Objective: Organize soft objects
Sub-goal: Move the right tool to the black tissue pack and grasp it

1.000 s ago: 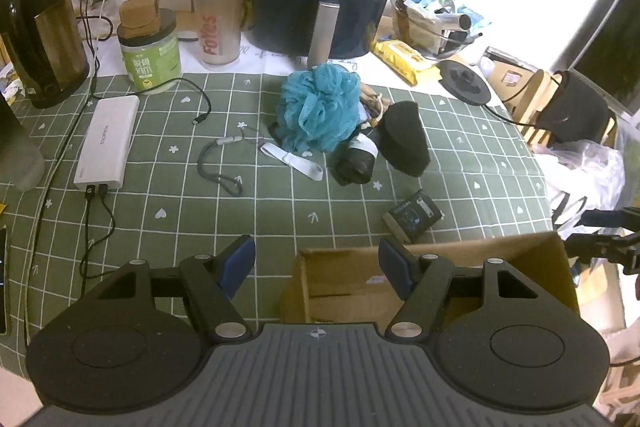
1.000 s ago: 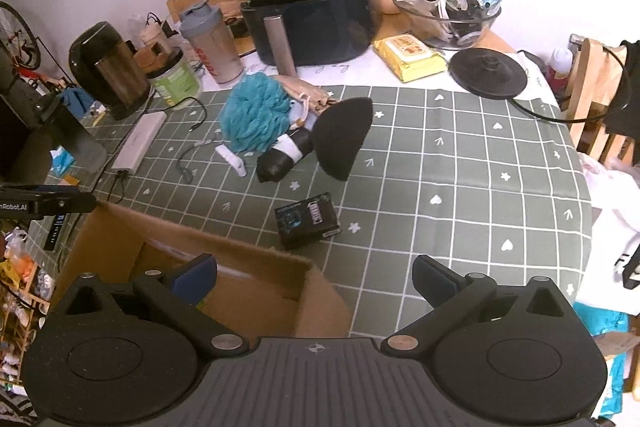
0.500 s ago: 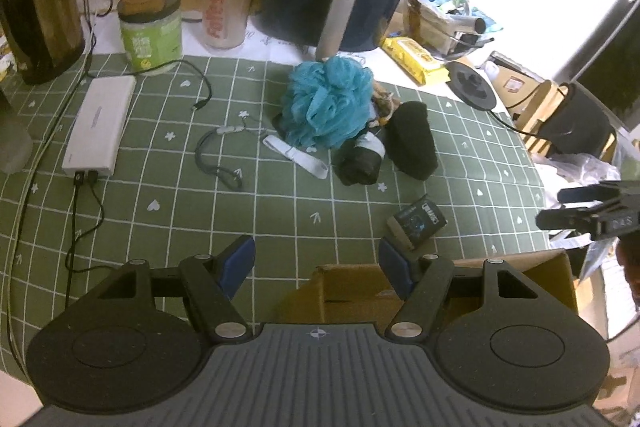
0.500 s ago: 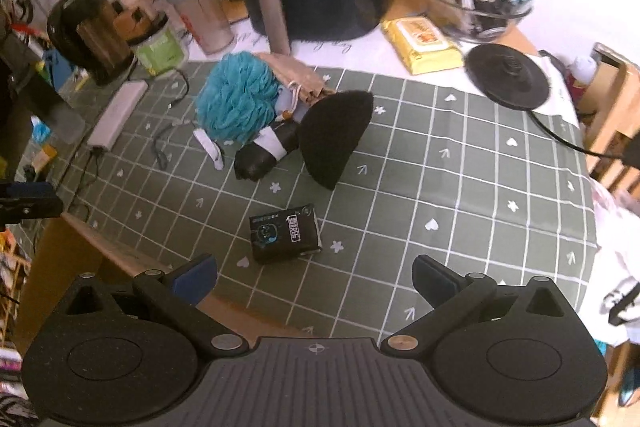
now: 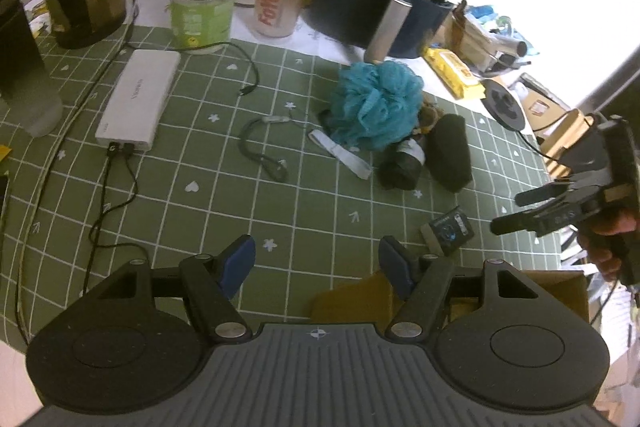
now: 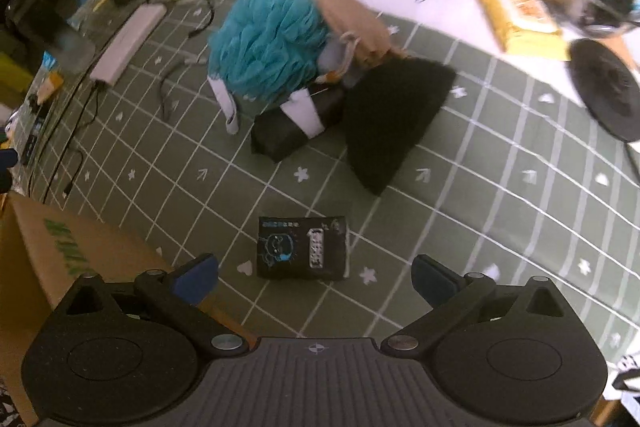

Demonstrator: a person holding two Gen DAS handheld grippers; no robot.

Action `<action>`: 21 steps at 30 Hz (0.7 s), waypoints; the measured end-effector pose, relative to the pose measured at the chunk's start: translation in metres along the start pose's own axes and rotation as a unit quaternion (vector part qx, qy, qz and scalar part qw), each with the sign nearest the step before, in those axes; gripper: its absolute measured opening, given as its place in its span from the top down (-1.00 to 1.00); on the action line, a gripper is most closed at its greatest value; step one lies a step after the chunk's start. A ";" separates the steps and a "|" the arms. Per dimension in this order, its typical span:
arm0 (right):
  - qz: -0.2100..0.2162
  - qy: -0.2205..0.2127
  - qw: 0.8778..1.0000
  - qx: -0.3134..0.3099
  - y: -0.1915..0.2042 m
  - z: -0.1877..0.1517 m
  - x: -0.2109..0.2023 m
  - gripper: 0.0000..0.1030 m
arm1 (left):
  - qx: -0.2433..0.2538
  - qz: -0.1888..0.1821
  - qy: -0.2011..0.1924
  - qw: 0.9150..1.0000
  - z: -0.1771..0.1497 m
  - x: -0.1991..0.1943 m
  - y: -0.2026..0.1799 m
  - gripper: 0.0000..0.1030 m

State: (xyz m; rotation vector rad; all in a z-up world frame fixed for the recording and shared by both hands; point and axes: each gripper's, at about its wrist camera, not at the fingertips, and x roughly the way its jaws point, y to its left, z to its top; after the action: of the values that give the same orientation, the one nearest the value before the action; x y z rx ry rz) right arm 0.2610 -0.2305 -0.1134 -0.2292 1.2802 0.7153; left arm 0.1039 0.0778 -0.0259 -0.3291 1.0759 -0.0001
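The reaching step looks to be in hand: the right gripper (image 6: 315, 277), jaws apart and empty, hangs just above the small black packet (image 6: 302, 247) at lower centre. The left gripper (image 5: 316, 261) waits, also apart. The blue bath puff (image 6: 270, 41) and black pouch (image 6: 394, 121) lie higher up; the cardboard box (image 6: 60, 259) sits at lower left. Next, I judge, it must close on a soft piece.
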 end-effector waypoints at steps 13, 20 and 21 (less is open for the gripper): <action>0.008 0.095 0.995 -0.024 0.015 0.028 0.079 -0.81 | -0.043 0.028 0.006 0.999 -0.009 -0.003 0.024 -0.31; -0.071 0.117 0.990 -0.043 0.026 0.026 0.096 -0.69 | -0.050 0.036 0.008 0.998 -0.010 -0.002 0.028 -0.31; -0.079 0.118 0.989 -0.038 0.024 0.026 0.096 -0.67 | -0.050 0.036 0.008 0.998 -0.009 -0.002 0.028 -0.31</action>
State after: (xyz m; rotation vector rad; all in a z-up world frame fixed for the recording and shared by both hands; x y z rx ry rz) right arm 0.2771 -0.1640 -0.1895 -0.4845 1.4419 0.6144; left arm 0.0907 0.1026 -0.0360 -0.3817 1.1058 0.1158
